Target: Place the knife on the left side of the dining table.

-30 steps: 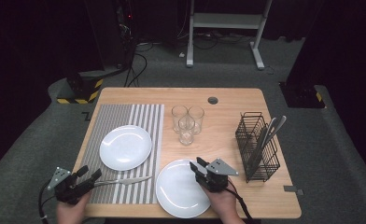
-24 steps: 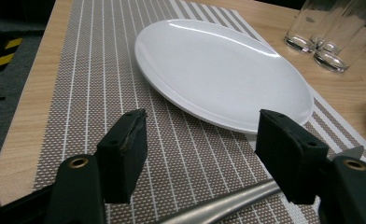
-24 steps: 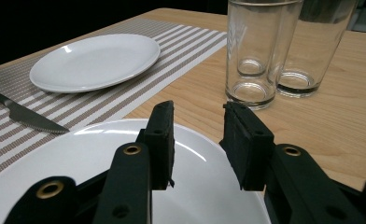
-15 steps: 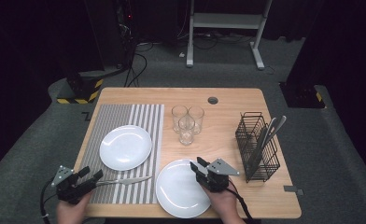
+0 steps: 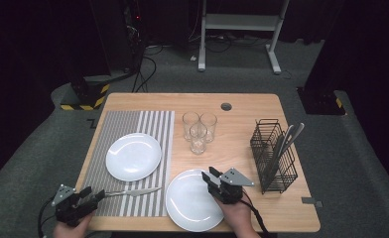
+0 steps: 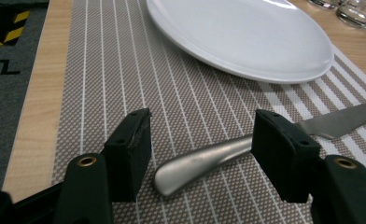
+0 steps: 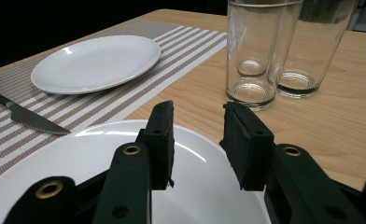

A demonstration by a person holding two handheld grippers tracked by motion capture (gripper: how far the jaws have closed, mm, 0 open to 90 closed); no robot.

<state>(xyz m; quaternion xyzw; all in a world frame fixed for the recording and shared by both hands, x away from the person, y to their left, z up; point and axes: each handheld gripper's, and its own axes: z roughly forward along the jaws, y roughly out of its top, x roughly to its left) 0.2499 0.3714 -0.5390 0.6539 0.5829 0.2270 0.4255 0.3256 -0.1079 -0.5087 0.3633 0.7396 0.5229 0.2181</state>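
Knife work belongs to the left gripper (image 5: 96,195): from above, the silver table knife (image 5: 133,191) lies on the striped placemat (image 5: 133,129), below the white plate (image 5: 133,156), blade pointing away from the gripper. Along the left gripper's jaws, the handle end (image 6: 195,165) sits between the pads, untouched; the jaws have just been closing. Right gripper (image 7: 197,140) hovers half-open, empty, over the second white plate (image 7: 69,163).

High view looks down on the whole table (image 5: 242,106) — both gripper views sit low, sharing the placemat's plate (image 6: 246,37).
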